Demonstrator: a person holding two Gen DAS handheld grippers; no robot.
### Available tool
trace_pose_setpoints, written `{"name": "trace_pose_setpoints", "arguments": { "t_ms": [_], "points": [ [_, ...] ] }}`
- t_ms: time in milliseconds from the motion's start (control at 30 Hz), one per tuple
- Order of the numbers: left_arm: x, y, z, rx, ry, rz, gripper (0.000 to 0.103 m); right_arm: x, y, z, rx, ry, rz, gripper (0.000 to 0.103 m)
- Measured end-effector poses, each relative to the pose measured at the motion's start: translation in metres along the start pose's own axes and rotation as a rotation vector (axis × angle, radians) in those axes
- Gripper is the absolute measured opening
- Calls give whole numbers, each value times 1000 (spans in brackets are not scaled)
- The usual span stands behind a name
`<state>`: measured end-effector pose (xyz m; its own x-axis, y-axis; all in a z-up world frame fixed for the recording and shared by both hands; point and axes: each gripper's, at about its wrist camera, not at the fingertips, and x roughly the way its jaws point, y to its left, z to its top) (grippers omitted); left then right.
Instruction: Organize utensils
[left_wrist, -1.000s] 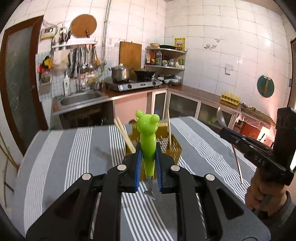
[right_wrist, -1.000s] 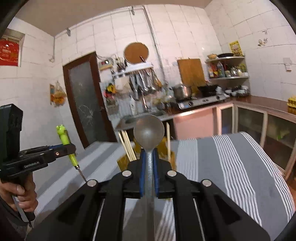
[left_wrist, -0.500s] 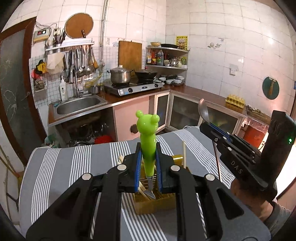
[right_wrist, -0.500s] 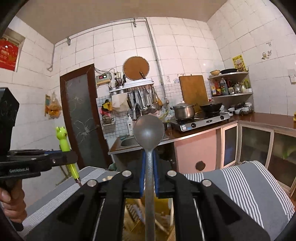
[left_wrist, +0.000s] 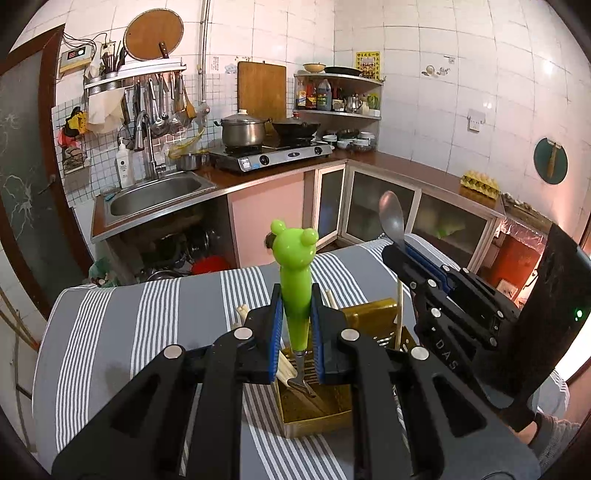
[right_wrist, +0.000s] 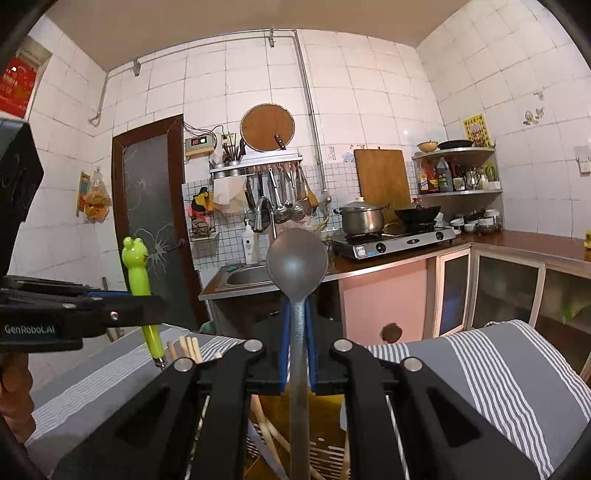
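Note:
My left gripper (left_wrist: 295, 325) is shut on a fork with a green frog-shaped handle (left_wrist: 294, 280), held upright, tines down over the yellow utensil holder (left_wrist: 317, 406). My right gripper (right_wrist: 297, 354) is shut on a grey metal spoon (right_wrist: 297, 258), bowl up, its handle reaching down over the same holder (right_wrist: 325, 410). Wooden chopsticks (left_wrist: 398, 314) stand in the holder. The right gripper shows in the left wrist view (left_wrist: 397, 254) at the right with the spoon (left_wrist: 391, 218). The left gripper shows in the right wrist view (right_wrist: 147, 310) at the left with the green fork (right_wrist: 138, 280).
The holder stands on a table with a grey and white striped cloth (left_wrist: 155, 317). Behind are a sink (left_wrist: 155, 192), a gas stove with a pot (left_wrist: 243, 131) and pink cabinets (left_wrist: 266, 218). A dark door (right_wrist: 155, 221) is at the left.
Both grippers have moved toward and over the yellow holder, which now lies right beneath them. The fork and the spoon stay gripped, and the two grippers have come closer together.

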<state>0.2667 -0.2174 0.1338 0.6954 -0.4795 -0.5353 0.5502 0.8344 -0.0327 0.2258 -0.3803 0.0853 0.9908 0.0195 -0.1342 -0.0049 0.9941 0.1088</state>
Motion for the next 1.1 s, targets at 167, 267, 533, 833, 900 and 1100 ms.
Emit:
{"name": "trace_pose_setpoints", "arguments": {
  "t_ms": [167, 267, 533, 833, 900, 1100],
  "points": [
    [11, 3, -6, -1, 18, -8, 13, 3, 10, -10, -41, -2, -32, 8],
    [16, 5, -9, -1, 26, -7, 14, 4, 9, -14, -30, 1, -36, 8],
    [25, 9, -23, -16, 55, -1, 20, 4, 2, -26, 5, 42, -20, 10],
    [10, 20, -31, -78, 16, -11, 51, -19, -17, -17, 40, 29, -52, 41],
    [-3, 25, -32, -100, -16, -13, 57, -30, -22, -14, 47, 26, -57, 41],
    [-57, 35, -60, -112, -148, 46, 84, -85, -37, -17, 34, 57, -108, 55]
  ]
}}
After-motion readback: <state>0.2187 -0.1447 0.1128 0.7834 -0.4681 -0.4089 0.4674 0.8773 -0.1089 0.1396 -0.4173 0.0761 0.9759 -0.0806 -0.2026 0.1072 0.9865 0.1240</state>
